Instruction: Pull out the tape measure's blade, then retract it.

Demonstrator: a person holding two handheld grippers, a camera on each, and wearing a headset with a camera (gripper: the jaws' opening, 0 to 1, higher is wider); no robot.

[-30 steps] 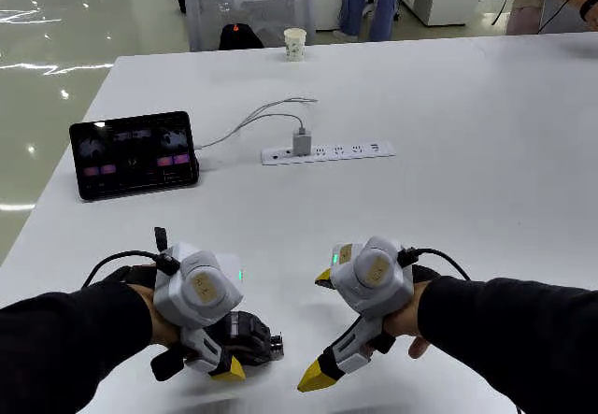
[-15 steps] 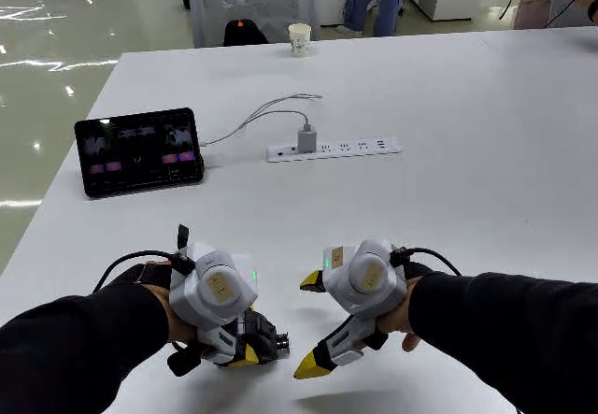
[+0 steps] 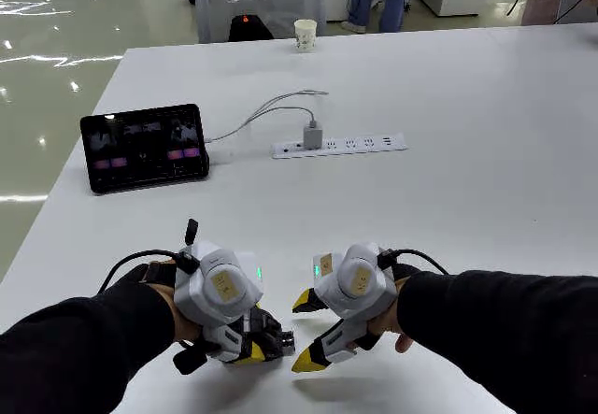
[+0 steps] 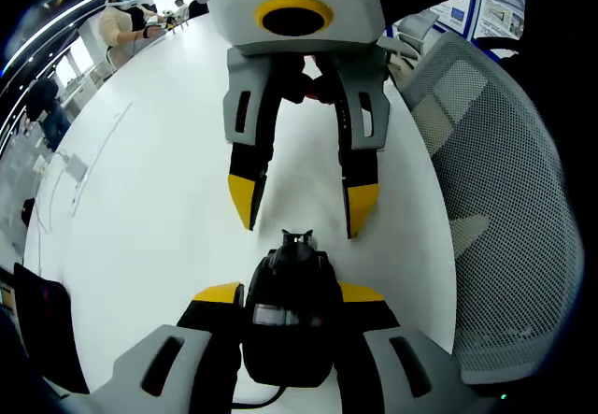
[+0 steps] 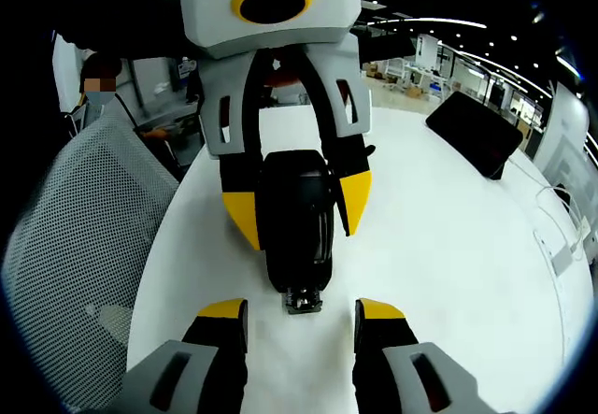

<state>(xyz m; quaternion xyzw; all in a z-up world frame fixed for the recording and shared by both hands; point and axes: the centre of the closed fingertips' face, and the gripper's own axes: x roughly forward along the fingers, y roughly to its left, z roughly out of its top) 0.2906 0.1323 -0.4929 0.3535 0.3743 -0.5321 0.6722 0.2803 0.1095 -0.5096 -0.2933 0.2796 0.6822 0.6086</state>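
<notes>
open office hall — white worktable (image 3: 467,106), mesh chair (image 4: 495,199), glossy floor (image 3: 47,59).

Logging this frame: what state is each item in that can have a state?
Black tape measure: blade retracted, only the hook tip out.
Left tool: shut on the tape measure.
Right tool: open, facing the hook tip.
Black tablet: screen lit.
White power strip: one charger plugged in.
White paper cup: upright.

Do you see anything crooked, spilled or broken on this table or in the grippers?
Nothing stands out. The tape measure sits straight in the left gripper, its blade tip at the case, the right gripper open before it. The paper cup stands upright.
</notes>
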